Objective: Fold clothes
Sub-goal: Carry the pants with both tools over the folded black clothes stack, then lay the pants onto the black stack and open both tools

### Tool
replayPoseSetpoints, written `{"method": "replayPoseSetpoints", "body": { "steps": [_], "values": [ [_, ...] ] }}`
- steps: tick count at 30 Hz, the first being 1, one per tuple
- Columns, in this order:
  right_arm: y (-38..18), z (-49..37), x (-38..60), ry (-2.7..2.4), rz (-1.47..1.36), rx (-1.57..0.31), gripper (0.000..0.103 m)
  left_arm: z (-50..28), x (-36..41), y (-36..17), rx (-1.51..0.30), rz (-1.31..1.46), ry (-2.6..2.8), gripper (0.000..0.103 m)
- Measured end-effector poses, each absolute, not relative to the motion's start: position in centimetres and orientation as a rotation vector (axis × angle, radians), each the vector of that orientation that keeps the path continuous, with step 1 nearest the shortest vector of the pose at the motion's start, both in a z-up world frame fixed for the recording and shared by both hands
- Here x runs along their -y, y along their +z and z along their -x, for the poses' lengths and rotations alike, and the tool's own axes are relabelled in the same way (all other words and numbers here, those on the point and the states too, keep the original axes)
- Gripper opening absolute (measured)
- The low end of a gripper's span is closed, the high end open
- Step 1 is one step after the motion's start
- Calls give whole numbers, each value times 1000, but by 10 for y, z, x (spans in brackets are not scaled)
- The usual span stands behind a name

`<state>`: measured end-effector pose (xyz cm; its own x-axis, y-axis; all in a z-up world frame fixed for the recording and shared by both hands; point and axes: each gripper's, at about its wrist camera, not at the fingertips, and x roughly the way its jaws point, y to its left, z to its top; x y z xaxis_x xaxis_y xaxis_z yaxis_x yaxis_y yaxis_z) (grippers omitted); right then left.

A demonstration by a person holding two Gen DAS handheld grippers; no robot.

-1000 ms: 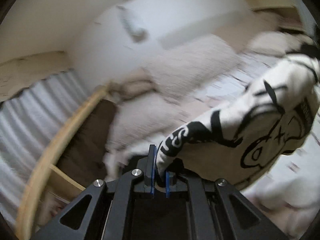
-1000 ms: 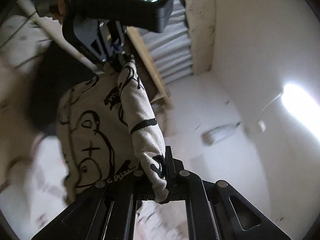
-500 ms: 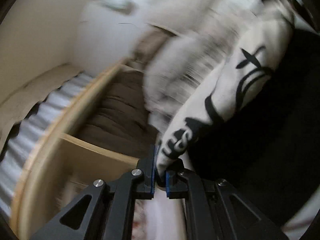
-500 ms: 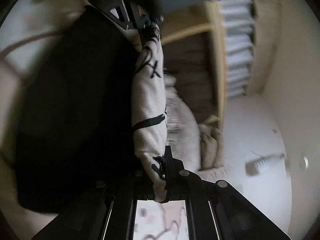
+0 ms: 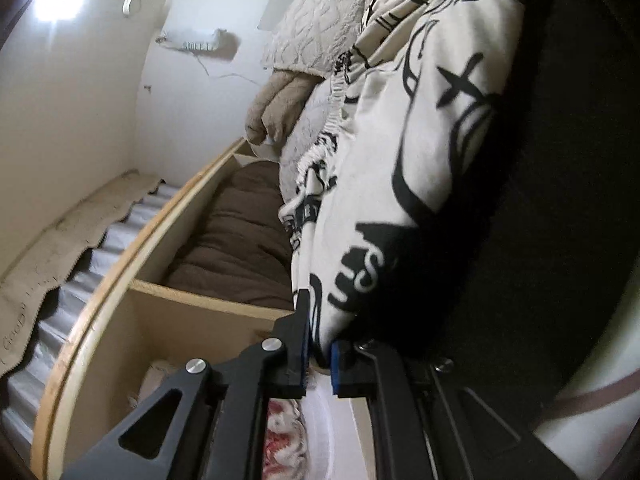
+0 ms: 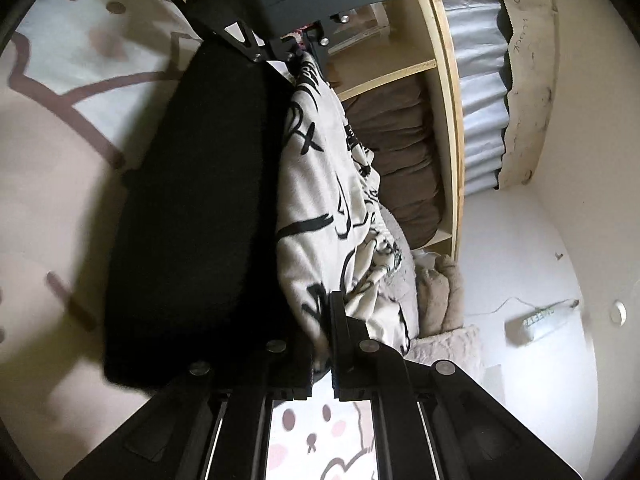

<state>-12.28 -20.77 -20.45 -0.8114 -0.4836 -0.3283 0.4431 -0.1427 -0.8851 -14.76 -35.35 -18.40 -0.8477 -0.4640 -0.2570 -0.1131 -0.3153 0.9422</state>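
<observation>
A cream garment with black cartoon print (image 5: pixel 404 148) lies along a black cloth (image 5: pixel 560 200) on the bed. My left gripper (image 5: pixel 319 354) is shut on one end of the cream garment. My right gripper (image 6: pixel 322 356) is shut on the other end of the same garment (image 6: pixel 316 184), which runs from it up to the left gripper (image 6: pixel 298 50) at the top of the right wrist view. The black cloth (image 6: pixel 200 208) lies to the garment's left there.
A wooden bed frame (image 5: pixel 120 264) with a brown cushion (image 5: pixel 240 232) in its compartment runs beside the bed. Beige fuzzy blankets (image 5: pixel 312 28) are piled at the far end. A patterned white sheet (image 6: pixel 60 80) covers the bed. A white wall (image 5: pixel 80 92) is behind.
Both grippers have swung the held garment down from the air and laid it along the black cloth on the bed. The grip on both ends is unchanged.
</observation>
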Motion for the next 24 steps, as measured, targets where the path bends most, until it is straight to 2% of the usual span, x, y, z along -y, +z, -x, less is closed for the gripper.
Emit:
{"method": "replayPoseSetpoints", "body": {
  "steps": [3, 5, 6, 7, 11, 17, 19, 21, 24],
  "values": [
    [-202, 117, 194, -1989, 23, -1522, 6, 138, 357, -183, 1639, -777, -2275, 14],
    [-202, 113, 185, -1986, 4, -1520, 6, 130, 360, -183, 1593, -803, -2281, 27],
    [-202, 113, 181, -1986, -26, -1518, 6, 125, 364, -181, 1562, -820, -2283, 45],
    [-201, 114, 177, -1985, -57, -1515, 6, 122, 370, -179, 1516, -839, -2285, 56],
    [-201, 118, 156, -1998, -191, -1486, 6, 114, 394, -160, 1207, -929, -2347, 56],
    [-134, 159, 173, -2242, -442, -958, 6, 129, 394, -107, 585, -890, -2630, 56],
    [-115, 188, 184, -2261, -590, -708, 6, 143, 391, -102, 407, -908, -2695, 56],
    [-114, 211, 193, -2212, -741, -544, 6, 156, 393, -108, 233, -976, -2712, 56],
    [-129, 244, 197, -2166, -982, -396, 6, 174, 398, -120, -31, -1083, -2712, 56]
  ]
}}
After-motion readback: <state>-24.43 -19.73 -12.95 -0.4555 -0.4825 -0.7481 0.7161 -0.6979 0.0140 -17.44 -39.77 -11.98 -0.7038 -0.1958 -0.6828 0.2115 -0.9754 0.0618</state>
